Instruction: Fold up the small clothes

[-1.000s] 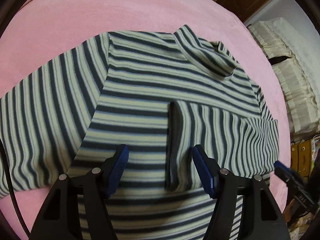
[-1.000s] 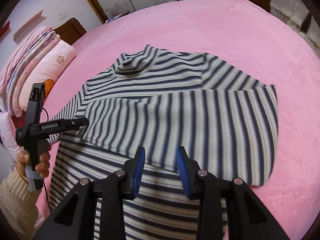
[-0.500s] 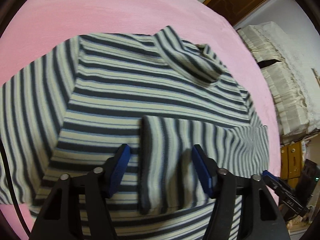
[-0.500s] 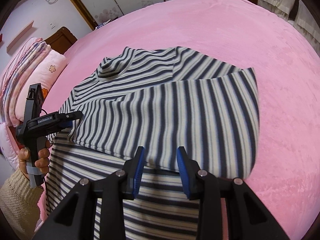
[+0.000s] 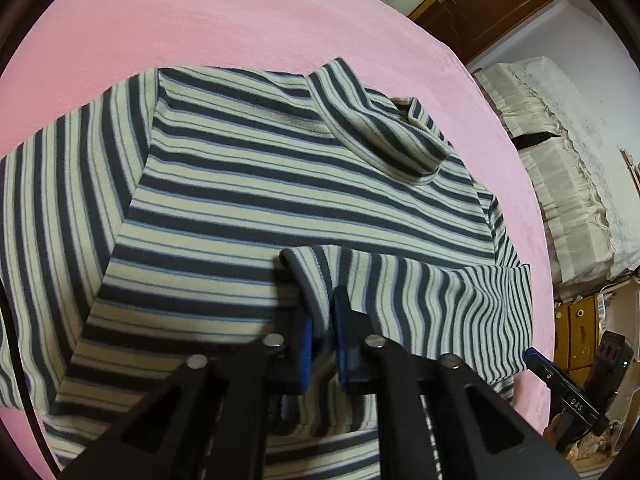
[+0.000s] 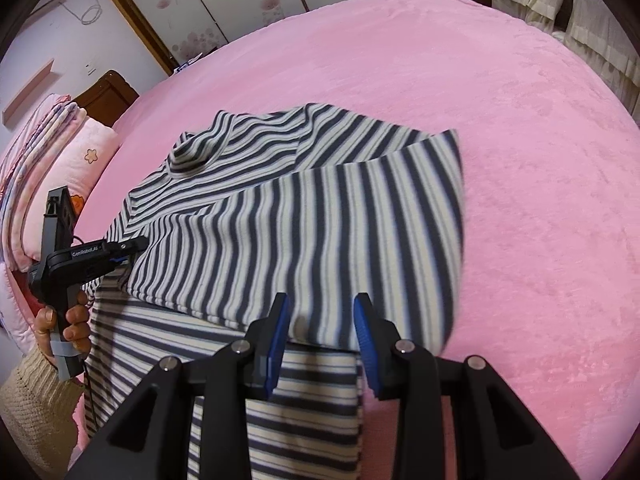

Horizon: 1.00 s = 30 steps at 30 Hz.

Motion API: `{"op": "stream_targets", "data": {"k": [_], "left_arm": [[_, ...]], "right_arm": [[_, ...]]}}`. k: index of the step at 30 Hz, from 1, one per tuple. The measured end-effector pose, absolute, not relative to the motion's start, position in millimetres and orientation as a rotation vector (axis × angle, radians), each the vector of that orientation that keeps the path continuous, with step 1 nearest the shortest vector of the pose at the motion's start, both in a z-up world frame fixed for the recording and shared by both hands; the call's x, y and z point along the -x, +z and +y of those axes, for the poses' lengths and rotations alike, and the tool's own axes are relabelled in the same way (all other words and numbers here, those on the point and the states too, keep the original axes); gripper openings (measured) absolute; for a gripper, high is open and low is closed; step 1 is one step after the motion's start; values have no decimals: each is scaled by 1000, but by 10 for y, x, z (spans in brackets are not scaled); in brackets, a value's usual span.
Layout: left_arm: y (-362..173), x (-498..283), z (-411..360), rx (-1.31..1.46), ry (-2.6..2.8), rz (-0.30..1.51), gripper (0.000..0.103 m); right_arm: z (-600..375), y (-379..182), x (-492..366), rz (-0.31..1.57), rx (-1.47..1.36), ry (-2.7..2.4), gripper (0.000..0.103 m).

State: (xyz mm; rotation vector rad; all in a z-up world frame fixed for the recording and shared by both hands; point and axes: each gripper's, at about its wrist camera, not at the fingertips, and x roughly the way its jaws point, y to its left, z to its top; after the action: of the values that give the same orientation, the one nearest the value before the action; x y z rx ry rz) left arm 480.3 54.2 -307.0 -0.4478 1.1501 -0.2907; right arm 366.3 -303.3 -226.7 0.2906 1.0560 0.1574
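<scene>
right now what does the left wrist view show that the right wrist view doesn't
Only the left wrist view shows the left hand-held gripper shut on the sleeve cuff, the unfolded left sleeve spread on the blanket, and cream bedding stacked at the side.

Only the right wrist view shows the right hand-held gripper open over the folded sleeve's lower edge, the person's hand on the other gripper's handle, and pink pillows.

Both show the striped turtleneck on the pink blanket, one sleeve folded across its chest.

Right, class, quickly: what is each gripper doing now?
Left gripper: shut on the sleeve cuff.
Right gripper: open, holding nothing.
</scene>
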Motion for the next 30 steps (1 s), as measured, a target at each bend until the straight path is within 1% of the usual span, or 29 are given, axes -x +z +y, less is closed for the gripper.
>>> {"op": "stream_targets", "data": {"k": [4, 10, 15, 18, 22, 26, 30], "left_arm": [[-2917, -4746, 441, 348, -218, 1120, 3], [-2444, -4636, 357, 243, -164, 994, 3], [-2126, -4635, 501, 232, -120, 918, 3], [-2028, -4662, 691, 242, -76, 893, 3], [-2121, -4741, 973, 251, 9, 915, 3], [-2386, -4762, 1291, 306, 76, 973, 3], [-2674, -4760, 1430, 320, 110, 1035, 3]], "right_arm": [[-3119, -2218, -3685, 1042, -273, 118, 33], [-3251, -2089, -3769, 1018, -256, 74, 33], [-3333, -1925, -3805, 975, -253, 54, 33], [-3343, -1870, -3833, 964, -248, 49, 33], [-3307, -1884, -3905, 969, -227, 39, 33], [-3286, -1947, -4055, 983, -209, 18, 33], [-3260, -2044, -4267, 1008, -171, -11, 33]]}}
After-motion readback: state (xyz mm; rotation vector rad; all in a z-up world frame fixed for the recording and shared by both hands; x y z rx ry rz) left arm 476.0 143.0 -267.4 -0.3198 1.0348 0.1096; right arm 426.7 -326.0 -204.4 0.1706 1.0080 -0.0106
